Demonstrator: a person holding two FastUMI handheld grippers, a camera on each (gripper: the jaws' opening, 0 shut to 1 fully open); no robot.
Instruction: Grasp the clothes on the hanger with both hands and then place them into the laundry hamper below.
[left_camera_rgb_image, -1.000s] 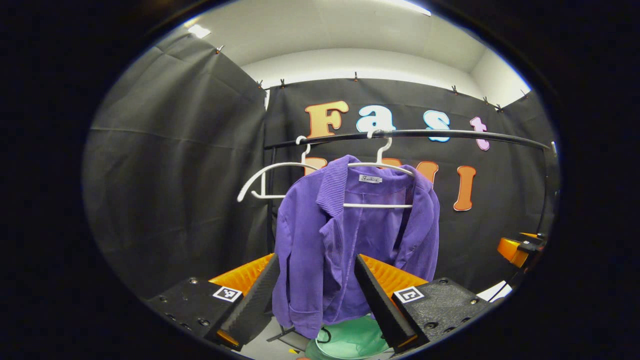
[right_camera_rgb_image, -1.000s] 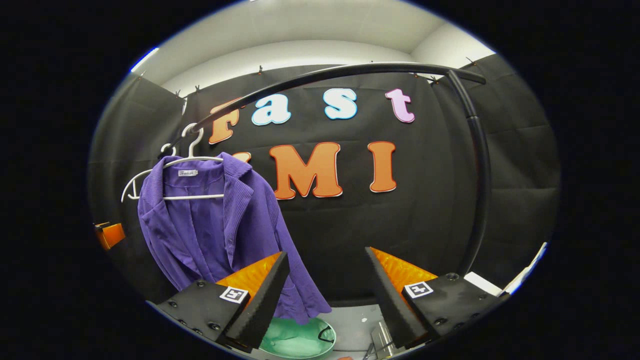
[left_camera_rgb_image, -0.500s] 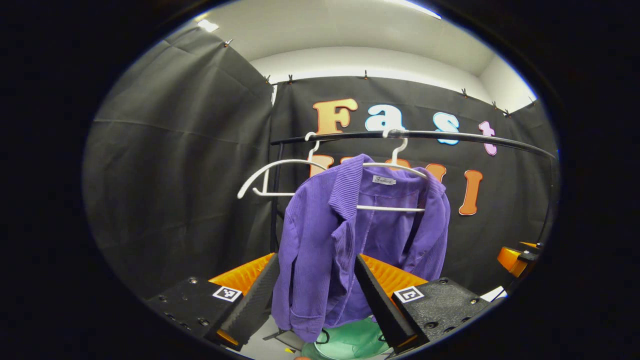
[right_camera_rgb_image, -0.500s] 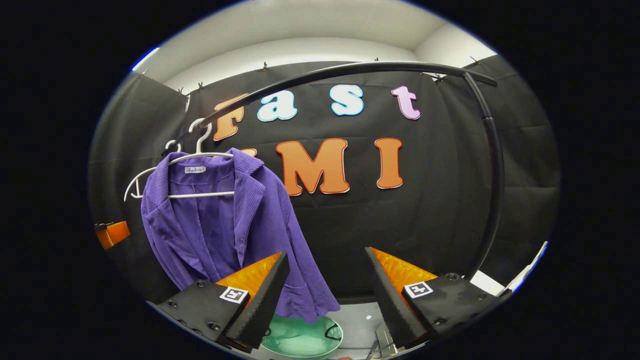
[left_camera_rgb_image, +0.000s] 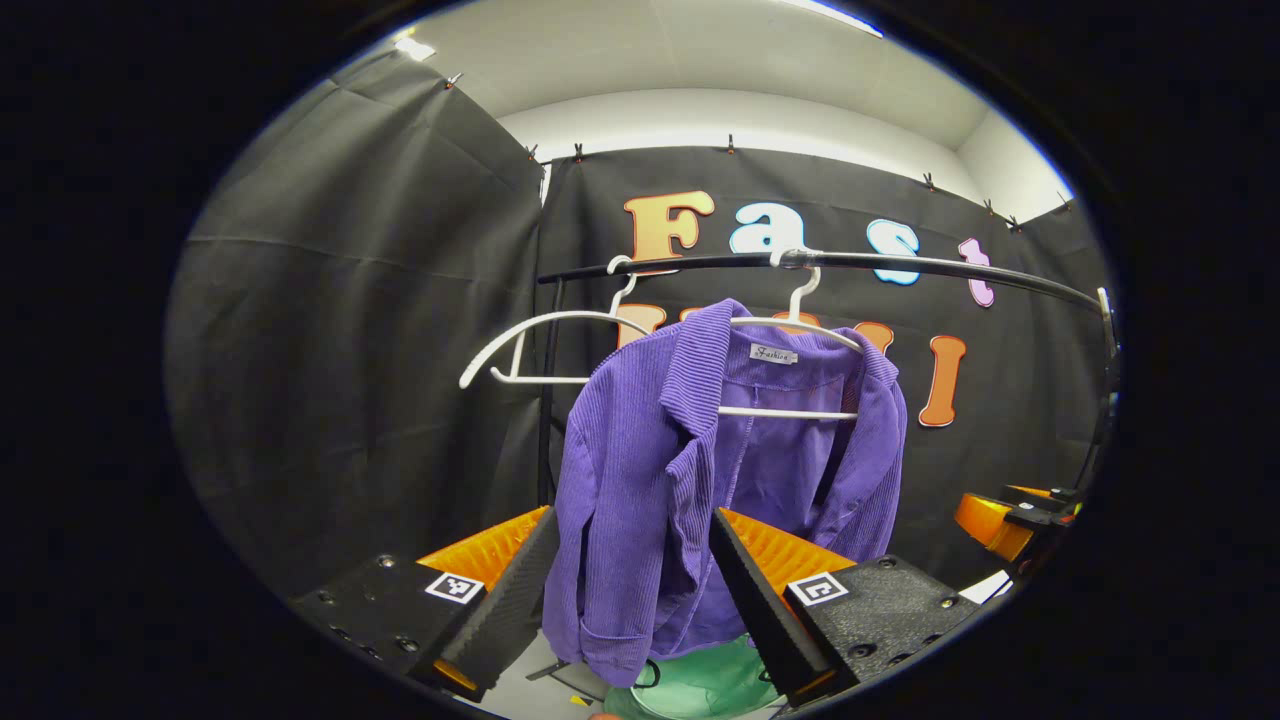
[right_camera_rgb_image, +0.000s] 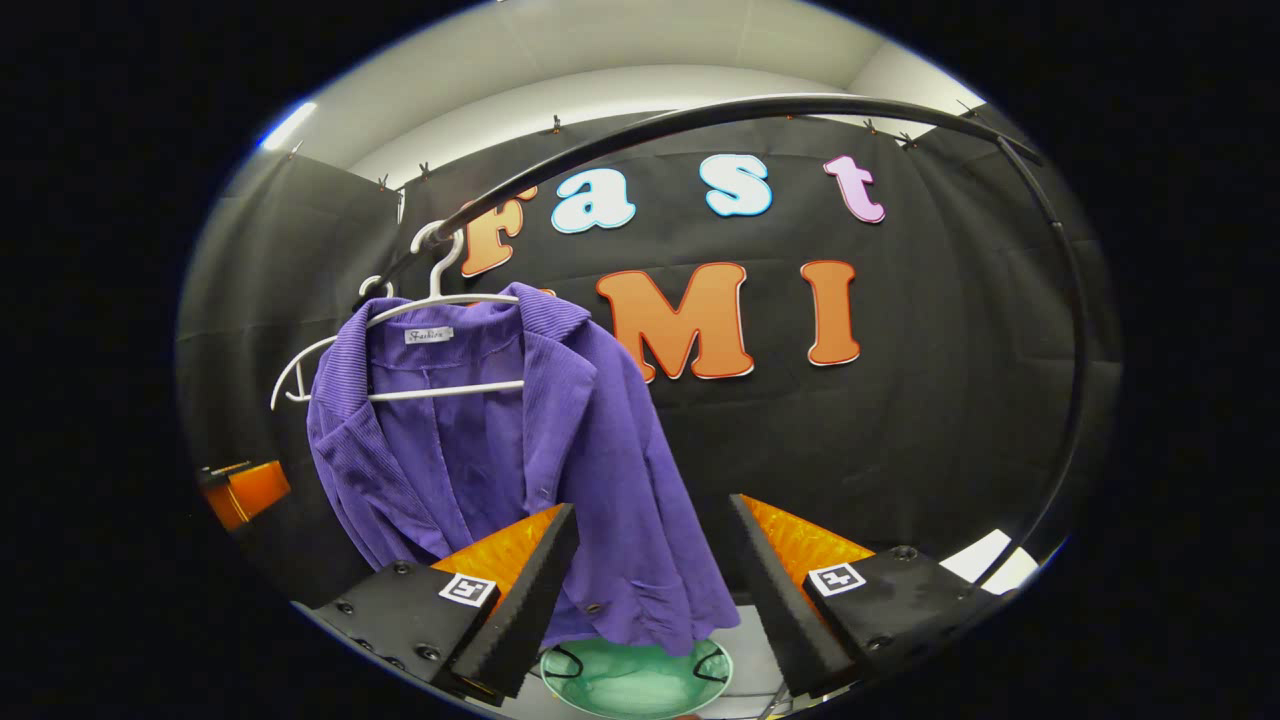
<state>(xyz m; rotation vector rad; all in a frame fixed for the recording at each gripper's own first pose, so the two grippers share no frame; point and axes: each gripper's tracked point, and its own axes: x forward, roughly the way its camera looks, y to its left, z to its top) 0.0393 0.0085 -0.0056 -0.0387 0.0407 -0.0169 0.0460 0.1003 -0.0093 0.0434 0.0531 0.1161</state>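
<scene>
Black cloth wall (left_camera_rgb_image: 350, 350); white ceiling (left_camera_rgb_image: 700, 50); grey floor (right_camera_rgb_image: 745, 640).

A purple ribbed jacket (left_camera_rgb_image: 690, 480) hangs on a white plastic hanger (left_camera_rgb_image: 800, 330) from a black metal rail (left_camera_rgb_image: 900, 265), beside an empty white hanger (left_camera_rgb_image: 540, 345). The left tool (left_camera_rgb_image: 630, 580) stands wide open before it. A green round hamper (left_camera_rgb_image: 700, 685) sits below.

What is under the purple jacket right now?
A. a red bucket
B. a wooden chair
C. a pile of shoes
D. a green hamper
D: a green hamper sits just below the hem of the purple jacket, which hangs on a white hanger.
</scene>
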